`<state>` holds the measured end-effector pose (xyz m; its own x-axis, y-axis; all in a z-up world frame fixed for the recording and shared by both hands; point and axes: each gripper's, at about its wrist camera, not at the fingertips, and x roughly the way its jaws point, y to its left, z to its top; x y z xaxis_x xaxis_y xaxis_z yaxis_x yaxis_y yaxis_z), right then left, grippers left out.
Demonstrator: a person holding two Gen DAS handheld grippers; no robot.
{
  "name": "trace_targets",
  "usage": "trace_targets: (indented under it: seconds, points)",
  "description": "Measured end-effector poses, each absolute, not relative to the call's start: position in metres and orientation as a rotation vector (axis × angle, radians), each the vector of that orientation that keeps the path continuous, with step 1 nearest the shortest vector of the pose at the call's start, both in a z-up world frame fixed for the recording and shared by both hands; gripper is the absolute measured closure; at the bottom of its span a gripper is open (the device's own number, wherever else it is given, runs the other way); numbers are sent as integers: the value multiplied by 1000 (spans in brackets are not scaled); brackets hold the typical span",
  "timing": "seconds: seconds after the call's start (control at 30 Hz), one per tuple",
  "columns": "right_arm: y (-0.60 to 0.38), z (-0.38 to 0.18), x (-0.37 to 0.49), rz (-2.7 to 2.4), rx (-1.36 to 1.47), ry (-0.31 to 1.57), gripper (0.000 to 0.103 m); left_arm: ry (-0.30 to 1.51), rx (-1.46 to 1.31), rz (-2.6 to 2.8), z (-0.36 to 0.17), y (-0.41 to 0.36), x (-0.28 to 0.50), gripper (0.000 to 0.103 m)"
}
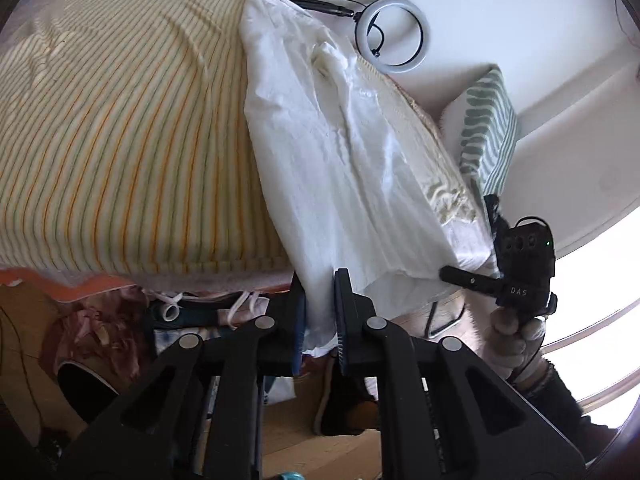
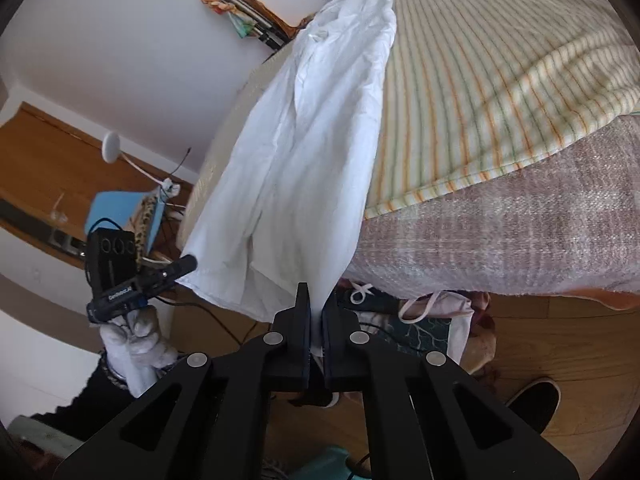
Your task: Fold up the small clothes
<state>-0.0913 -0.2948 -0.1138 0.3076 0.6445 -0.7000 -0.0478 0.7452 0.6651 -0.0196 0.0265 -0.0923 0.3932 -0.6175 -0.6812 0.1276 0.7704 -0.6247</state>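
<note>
Both claws are pinching the near hem of the white shirt (image 1: 340, 152), which is lying lengthwise on the bed (image 1: 120, 120) with its far end up toward the wall and its near end hanging off the bed's near edge. The left claw (image 1: 320, 280) is clamping one hem corner between its pads, and the right claw (image 2: 316, 304) is clenching tight on the other corner, fabric running straight down into the gap.

The left cam is showing stuff the right one isn't: a ring light (image 1: 396, 32) lying by the far corner of the bed, a green-patterned pillow (image 1: 488, 128) off the side, and the right gloved hand (image 1: 516, 332) gripping its handle. The right cam is giving the flip side: the left gloved hand (image 2: 136, 340), a wooden door (image 2: 48, 160), the pinkish mattress side (image 2: 500, 232) under the striped sheet (image 2: 480, 80), plus a black shoe (image 2: 536, 404) on the floor (image 2: 540, 332). Both cams are catching clothes piled under the bed edge.
</note>
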Motion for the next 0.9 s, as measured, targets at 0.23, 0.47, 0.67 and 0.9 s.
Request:
trace_targets:
  seconds: [0.23,0.47,0.67,0.9]
  points:
    - [-282,-126,-89,458,471,1242,96,1114,-669,-455,-115,53,-11,69]
    - [-289,-119,-84,481,483,1210,53,1176,-783,-482,-137,48,-1,69]
    - [-286,-140,-74,531,554,1291,99,1188,-749,-544,-133,35,-3,95]
    - [-287,-117,-82,596,631,1215,100,1127,-703,-568,-105,34,-4,99]
